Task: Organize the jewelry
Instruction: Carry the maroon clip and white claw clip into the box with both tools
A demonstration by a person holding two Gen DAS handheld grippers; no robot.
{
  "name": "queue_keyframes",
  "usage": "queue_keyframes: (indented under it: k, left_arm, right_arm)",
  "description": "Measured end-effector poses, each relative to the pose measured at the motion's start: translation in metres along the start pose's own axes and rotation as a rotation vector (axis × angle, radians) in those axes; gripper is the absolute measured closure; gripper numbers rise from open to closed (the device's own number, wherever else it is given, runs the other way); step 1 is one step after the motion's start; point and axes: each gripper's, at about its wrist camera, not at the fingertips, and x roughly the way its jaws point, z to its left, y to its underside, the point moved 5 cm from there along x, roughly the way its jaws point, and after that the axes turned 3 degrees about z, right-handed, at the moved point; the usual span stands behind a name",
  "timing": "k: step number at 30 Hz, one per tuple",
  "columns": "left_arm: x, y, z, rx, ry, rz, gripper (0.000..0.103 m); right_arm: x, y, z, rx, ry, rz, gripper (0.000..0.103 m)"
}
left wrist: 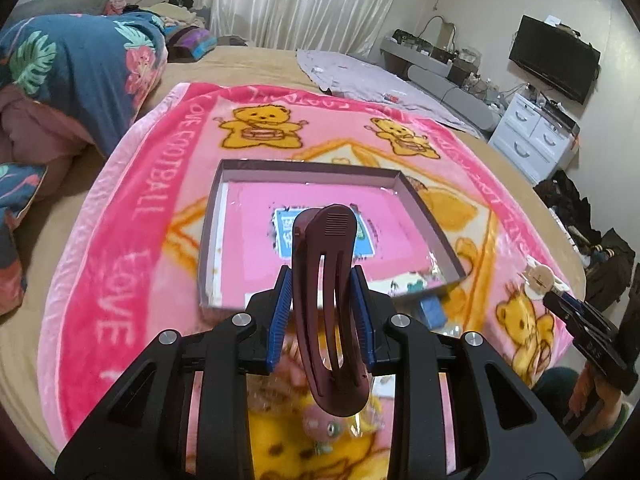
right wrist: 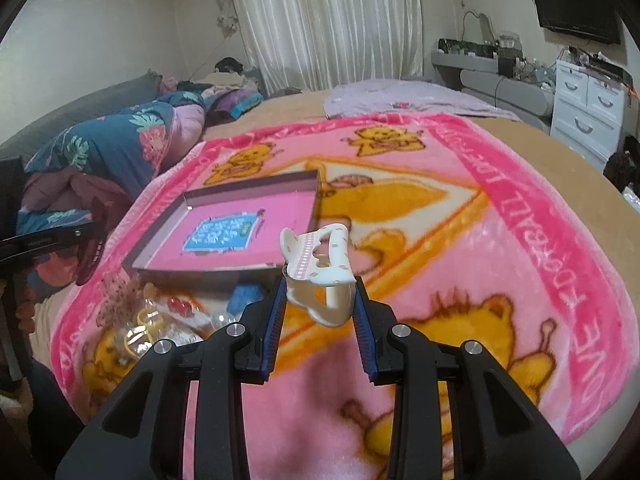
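- a pink fleece blanket [left wrist: 132, 216] printed with yellow bears covers the tan bed [left wrist: 248, 64]
- a blue floral quilt [left wrist: 80, 68] lies bunched at the bed's left edge
- white curtains [right wrist: 328, 24] hang behind
- a black tv [left wrist: 554, 58] hangs above a white drawer unit [left wrist: 532, 136]

Pale walls, white curtains [right wrist: 332, 28], wall-mounted black television [left wrist: 554, 58], white drawer unit [left wrist: 534, 136], tan bed [left wrist: 256, 64].

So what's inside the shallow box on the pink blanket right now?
The shallow box shows only a pink lining with a blue printed label; no jewelry visible. In the left view, the maroon hair clip covers part of its floor.
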Motion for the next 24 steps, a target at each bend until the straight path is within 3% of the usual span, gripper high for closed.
queue_keyframes:
  k: [14, 24]
  left_arm:
    - [0.031, -0.037, -0.003, 0.006, 0.025, -0.01, 0.082]
    - [0.06, -0.041, 0.027, -0.045, 0.021, 0.017, 0.082]
  right_arm:
    - [0.009, -0.041, 0.036, -0.068, -0.042, -0.049, 0.072]
    - [0.035, -0.066, 0.079, -0.14, -0.111, -0.056, 0.072]
